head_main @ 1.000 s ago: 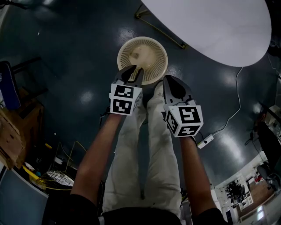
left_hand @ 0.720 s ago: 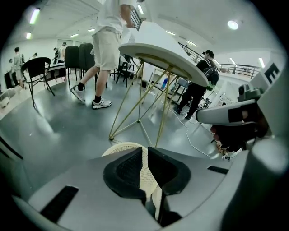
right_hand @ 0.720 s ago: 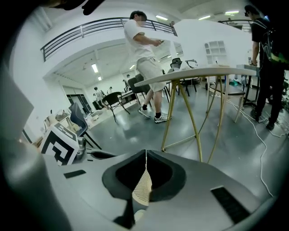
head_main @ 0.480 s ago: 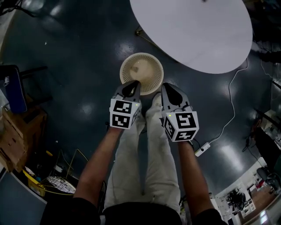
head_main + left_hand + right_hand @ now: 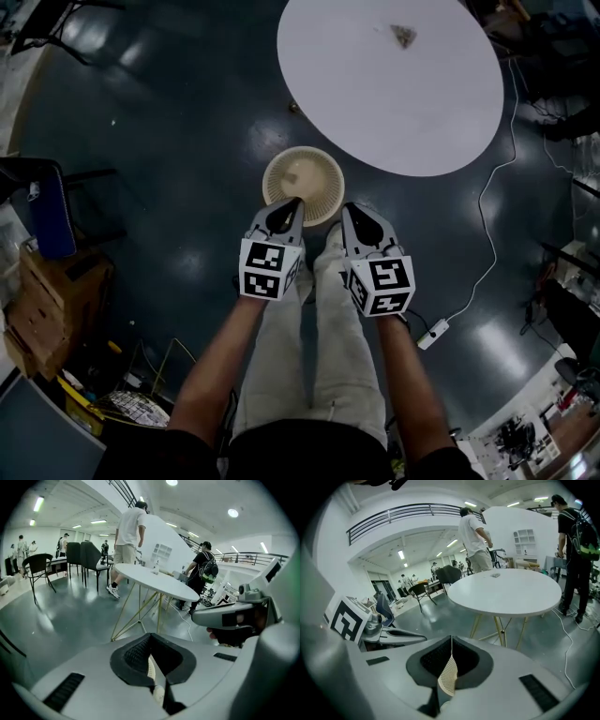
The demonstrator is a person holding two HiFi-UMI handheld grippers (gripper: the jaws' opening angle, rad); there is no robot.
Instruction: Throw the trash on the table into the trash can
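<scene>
A small crumpled piece of trash (image 5: 403, 36) lies on the far side of the round white table (image 5: 375, 112); the right gripper view also shows this trash (image 5: 495, 575) on the table (image 5: 506, 595). The beige mesh trash can (image 5: 303, 181) stands on the dark floor just in front of the table. My left gripper (image 5: 288, 204) and right gripper (image 5: 352, 210) hover side by side at the can's near rim. Both are shut with nothing in them. In each gripper view, only a sliver of the can's mesh (image 5: 450, 677) shows behind the closed left gripper (image 5: 151, 641) and right gripper (image 5: 451, 644).
A white cable and power strip (image 5: 433, 332) lie on the floor to the right. Cardboard boxes (image 5: 47, 300) and a blue chair (image 5: 49, 208) stand at the left. People (image 5: 126, 531) stand beyond the table, with chairs (image 5: 37, 569) further off.
The head view has drawn back, so the whole table top and the trash on it have come into sight. Both grippers moved from over the can back to its near rim.
</scene>
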